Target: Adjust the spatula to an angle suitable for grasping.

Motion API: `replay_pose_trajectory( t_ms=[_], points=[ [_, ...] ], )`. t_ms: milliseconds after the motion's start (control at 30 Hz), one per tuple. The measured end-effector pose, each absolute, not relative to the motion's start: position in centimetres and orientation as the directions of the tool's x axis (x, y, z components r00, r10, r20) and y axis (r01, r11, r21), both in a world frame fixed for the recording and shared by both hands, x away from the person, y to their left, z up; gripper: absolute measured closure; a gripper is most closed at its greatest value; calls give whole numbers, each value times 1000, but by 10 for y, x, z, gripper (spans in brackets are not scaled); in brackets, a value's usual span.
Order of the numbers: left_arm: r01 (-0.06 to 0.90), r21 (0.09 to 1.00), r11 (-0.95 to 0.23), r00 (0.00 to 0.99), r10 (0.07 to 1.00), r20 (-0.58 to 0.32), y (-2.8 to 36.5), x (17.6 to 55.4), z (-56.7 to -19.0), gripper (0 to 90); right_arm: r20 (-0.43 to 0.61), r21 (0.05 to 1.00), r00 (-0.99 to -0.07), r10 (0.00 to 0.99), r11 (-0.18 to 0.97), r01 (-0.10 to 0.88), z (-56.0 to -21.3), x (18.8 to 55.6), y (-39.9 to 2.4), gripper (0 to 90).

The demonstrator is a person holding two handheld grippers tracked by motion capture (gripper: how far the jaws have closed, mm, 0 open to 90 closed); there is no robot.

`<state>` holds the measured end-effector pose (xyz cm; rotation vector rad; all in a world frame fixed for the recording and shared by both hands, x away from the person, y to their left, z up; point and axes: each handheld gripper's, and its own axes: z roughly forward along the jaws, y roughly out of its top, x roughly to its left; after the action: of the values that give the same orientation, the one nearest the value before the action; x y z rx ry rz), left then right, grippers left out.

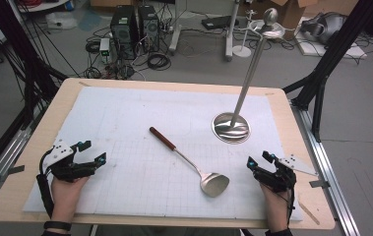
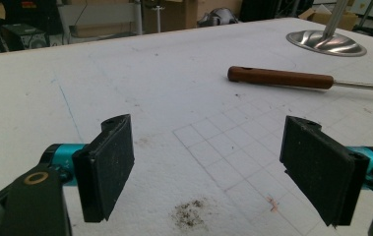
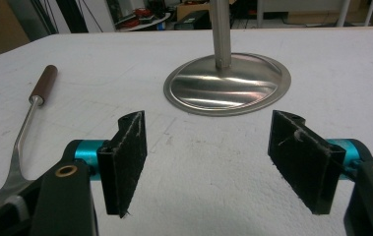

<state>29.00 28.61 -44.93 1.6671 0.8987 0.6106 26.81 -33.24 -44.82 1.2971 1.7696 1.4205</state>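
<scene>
Steel spatula (image 1: 194, 162): lies flat on the white mat (image 1: 125, 118) near the middle, wooden handle (image 1: 162, 137) pointing far-left, blade near-right; it rests between the two grippers, so either one could reach it.
Handle: dark brown wood, clear of the mat's edges and of the stand, which leaves room for jaws to close around it.
Left gripper (image 1: 91, 151): rests at the near-left of the mat, jaws spread wide with nothing between the pads (image 2: 108, 164); the handle lies ahead of it to the right in the left gripper view.
Right gripper (image 1: 259, 160): rests at the near-right, jaws wide apart and empty; its pads (image 3: 125, 162) face the stand's base, with the spatula's shaft off to the left.
Metal stand (image 1: 248, 73): upright pole on a round polished base (image 1: 231, 128), far-right of the spatula and apart from it; probably meant as a hanging place for the tool.
Stage: judged a starting pose, both hands parked, spatula untouched.
</scene>
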Motion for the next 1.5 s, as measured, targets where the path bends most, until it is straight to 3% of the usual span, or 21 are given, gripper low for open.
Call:
replay_pose_trajectory(
  t_ms=[400,733,1167,1500],
  points=[
    [244,963,-116,579,814,-49,285,289,-449,210,149,939,-413,899,2,343,-446,267,-332,298],
    [237,963,-126,580,814,-36,286,288,-449,210,142,936,-490,860,44,349,-425,269,-320,297],
    [236,964,-123,578,815,-38,285,288,-449,213,115,914,-637,762,170,368,-398,282,-273,318],
    [238,964,-122,578,815,-40,285,288,-449,213,124,884,-689,714,236,404,-390,293,-240,304]
  ],
)
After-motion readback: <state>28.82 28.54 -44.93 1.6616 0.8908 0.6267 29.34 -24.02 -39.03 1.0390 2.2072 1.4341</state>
